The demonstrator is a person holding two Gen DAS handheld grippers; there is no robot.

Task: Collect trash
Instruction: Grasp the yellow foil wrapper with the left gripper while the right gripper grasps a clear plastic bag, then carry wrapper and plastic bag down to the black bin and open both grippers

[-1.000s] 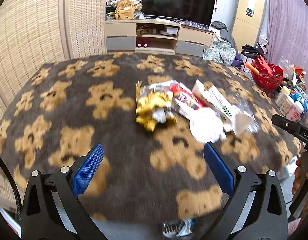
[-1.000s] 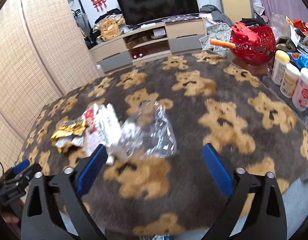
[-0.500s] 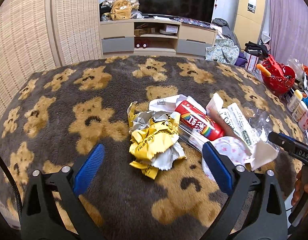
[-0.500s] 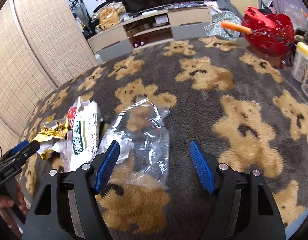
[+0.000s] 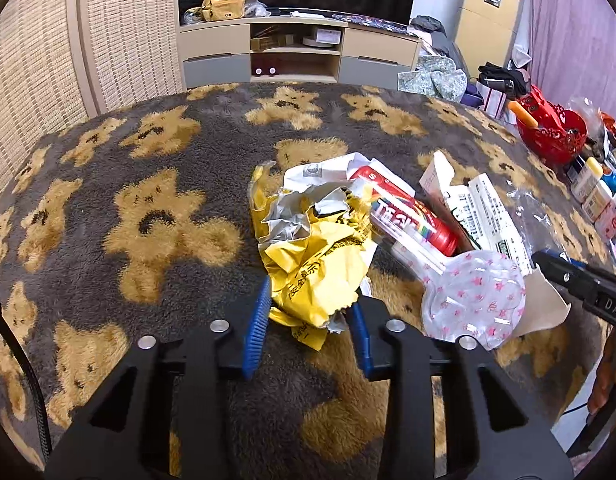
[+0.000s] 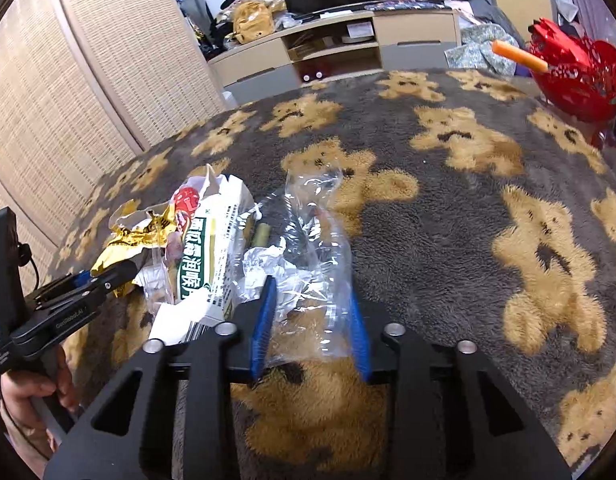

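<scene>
A heap of trash lies on the teddy-bear blanket [image 5: 156, 216]. My left gripper [image 5: 308, 312] has its blue pads closed around the near edge of a crumpled yellow wrapper [image 5: 316, 272]. Beside it lie a red snack packet [image 5: 412, 216], a white-and-green packet [image 5: 488, 216] and a clear star-print lid [image 5: 472, 300]. My right gripper [image 6: 310, 316] has its pads closed around a clear plastic bag [image 6: 312, 236]. The white-and-green packet [image 6: 216, 248] and yellow wrapper [image 6: 136, 236] lie to its left. Each gripper shows in the other's view.
A red basket [image 5: 552, 136] with an orange stick and several bottles [image 5: 600, 196] stand at the blanket's right edge. A TV cabinet [image 5: 296, 56] stands behind, a woven screen [image 5: 48, 60] on the left. The red basket also shows in the right wrist view [image 6: 580, 76].
Both grippers have moved forward and down onto the trash and narrowed from wide open. The left now clasps the yellow wrapper, the right the clear bag.
</scene>
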